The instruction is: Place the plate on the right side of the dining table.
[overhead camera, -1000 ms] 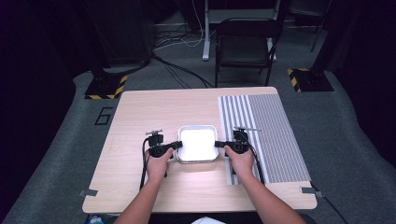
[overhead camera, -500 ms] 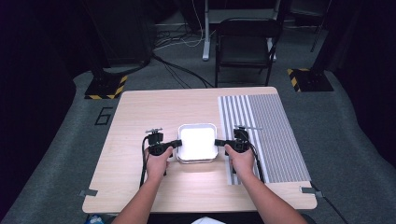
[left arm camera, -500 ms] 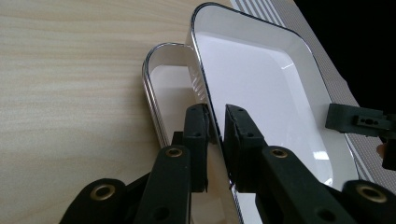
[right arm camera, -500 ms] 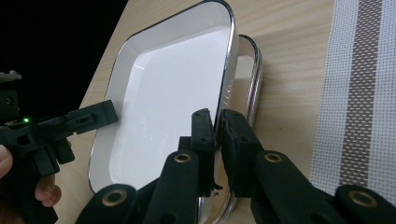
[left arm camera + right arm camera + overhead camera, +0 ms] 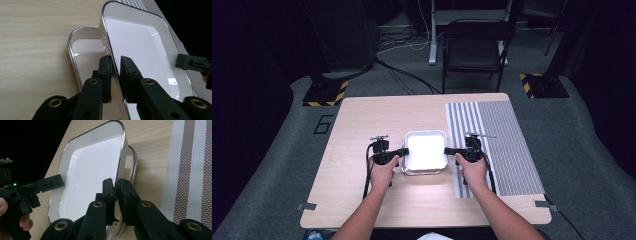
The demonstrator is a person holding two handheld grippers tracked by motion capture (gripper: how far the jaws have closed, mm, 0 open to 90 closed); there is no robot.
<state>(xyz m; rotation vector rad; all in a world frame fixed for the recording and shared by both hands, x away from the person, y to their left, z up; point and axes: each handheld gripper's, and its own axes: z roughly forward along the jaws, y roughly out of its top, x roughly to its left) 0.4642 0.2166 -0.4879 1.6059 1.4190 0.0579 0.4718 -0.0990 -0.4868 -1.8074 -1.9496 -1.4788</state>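
A white square tray [image 5: 426,151] with a chrome rim hangs just above the wooden table [image 5: 362,125], between my two grippers. My left gripper [image 5: 404,151] is shut on its left rim, the rim pinched between the pads [image 5: 115,62]. My right gripper [image 5: 447,151] is shut on the opposite rim [image 5: 116,183]. In the left gripper view the held tray [image 5: 140,42] tilts above a second, similar tray [image 5: 87,50] lying on the table. The right gripper view shows the held tray [image 5: 92,170] with that lower tray [image 5: 132,160] peeking out beyond it.
A grey striped mat [image 5: 502,145] covers the right part of the table, right beside the trays [image 5: 190,165]. A dark folding chair [image 5: 474,45] stands beyond the far edge. Bare wood lies left of and in front of the trays.
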